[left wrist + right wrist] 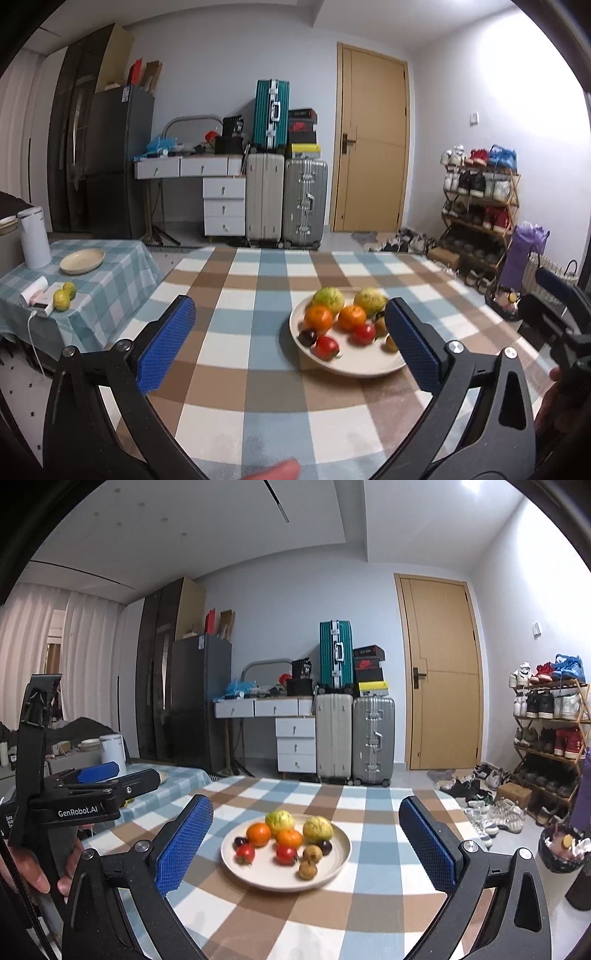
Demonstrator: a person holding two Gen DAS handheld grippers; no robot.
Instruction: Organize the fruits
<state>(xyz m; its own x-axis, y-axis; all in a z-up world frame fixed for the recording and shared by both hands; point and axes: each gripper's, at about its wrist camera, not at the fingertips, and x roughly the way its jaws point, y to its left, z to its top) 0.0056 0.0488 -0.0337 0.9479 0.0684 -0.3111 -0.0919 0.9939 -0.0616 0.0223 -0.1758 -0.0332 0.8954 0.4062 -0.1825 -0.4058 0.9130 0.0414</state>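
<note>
Checked cloth in blue, brown and white is covering the table (354,915), and a cream plate (258,880) is sitting near its middle, somewhat toward the far edge. On the plate, two yellow-green fruits (280,821) are lying at the back, two oranges (259,833) just in front of them, then two red fruits (286,854), two dark plums (240,842) and two small brown fruits (307,869) toward the near right rim; they are blurred, so finer detail cannot be told.

Both grippers are hovering over the near edge of the table, apart from the plate. The left gripper (291,325) is standing wide, its blue pads (166,343) holding nothing; the right gripper (304,825) is likewise spread wide and empty, framing the plate between its fingers.

Left of the table a lower side table (122,266) in teal check is carrying an empty dish (82,260), a white kettle (34,238), two green citrus fruits (64,295) and a white device with a cable. Beyond, along the back wall, a white desk with drawers (207,184), three suitcases (271,114), a wooden door (373,147) and a dark fridge (118,158) are standing; a shoe rack (480,199) is lining the right wall.
</note>
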